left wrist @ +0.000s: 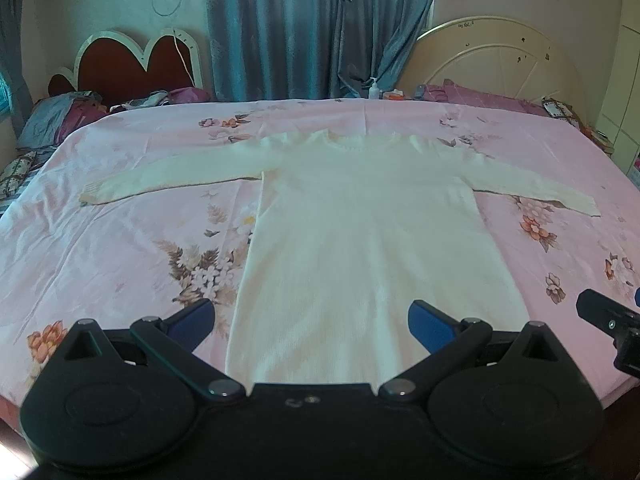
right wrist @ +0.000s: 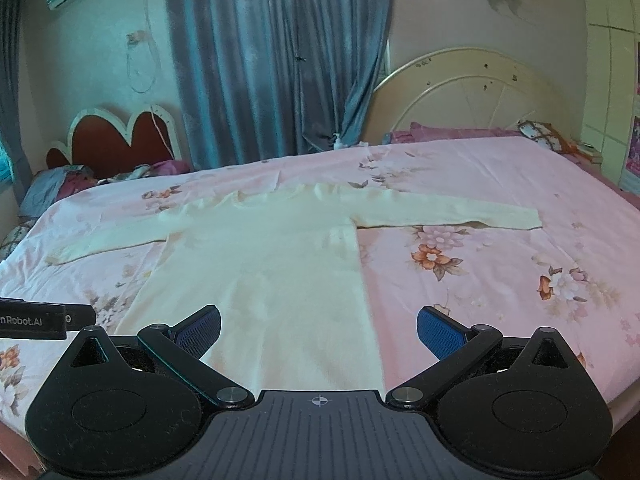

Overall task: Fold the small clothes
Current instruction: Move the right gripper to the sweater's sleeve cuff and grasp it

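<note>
A cream long-sleeved knit top lies flat on the pink floral bed sheet, sleeves spread out to both sides, hem toward me. My left gripper is open and empty, hovering over the hem. In the right wrist view the same top lies ahead. My right gripper is open and empty above the hem's right part. The right gripper's edge shows at the far right of the left wrist view.
Pillows and bedding lie at the far left. A round cream headboard and a pump bottle stand at the far edge. Blue curtains hang behind. The bed's near edge is close to the grippers.
</note>
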{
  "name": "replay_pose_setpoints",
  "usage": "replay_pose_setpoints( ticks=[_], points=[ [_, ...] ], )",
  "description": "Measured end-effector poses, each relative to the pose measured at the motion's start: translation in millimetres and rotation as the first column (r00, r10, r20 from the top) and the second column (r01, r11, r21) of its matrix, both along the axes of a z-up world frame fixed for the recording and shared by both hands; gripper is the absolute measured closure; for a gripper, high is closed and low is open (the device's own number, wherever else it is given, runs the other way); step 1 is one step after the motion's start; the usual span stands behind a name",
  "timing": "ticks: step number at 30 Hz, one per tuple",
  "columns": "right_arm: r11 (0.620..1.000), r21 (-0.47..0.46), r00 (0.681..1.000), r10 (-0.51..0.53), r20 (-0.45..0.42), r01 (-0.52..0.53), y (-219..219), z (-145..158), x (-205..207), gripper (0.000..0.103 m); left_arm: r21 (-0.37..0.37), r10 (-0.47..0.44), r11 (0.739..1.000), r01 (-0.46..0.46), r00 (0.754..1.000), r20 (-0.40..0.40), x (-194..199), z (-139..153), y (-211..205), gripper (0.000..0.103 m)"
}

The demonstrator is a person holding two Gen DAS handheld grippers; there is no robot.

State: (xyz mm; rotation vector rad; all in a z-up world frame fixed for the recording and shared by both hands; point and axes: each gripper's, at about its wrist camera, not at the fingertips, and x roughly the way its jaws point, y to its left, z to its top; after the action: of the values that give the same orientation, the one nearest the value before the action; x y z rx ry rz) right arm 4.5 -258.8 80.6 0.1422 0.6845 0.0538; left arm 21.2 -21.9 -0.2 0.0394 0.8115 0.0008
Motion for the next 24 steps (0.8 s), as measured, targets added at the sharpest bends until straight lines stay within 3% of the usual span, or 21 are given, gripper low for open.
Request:
replay_pose_setpoints(
  ticks=[9,24],
  points=[
    [0.999,-0.001,0.999,-0.051,-0.013,0.051,3,-11,43,0.0,0.013,-0.043,0.999,0.043,0.999,-0.011,52,-12,6,0.0],
    [0.983,-0.041,0.984,-0.178,-0.031,0.177,23,-20,125,0.0,-0.029,-0.145,0.989,0.144,0.989,-0.029,148,-26,31,0.0]
  ],
)
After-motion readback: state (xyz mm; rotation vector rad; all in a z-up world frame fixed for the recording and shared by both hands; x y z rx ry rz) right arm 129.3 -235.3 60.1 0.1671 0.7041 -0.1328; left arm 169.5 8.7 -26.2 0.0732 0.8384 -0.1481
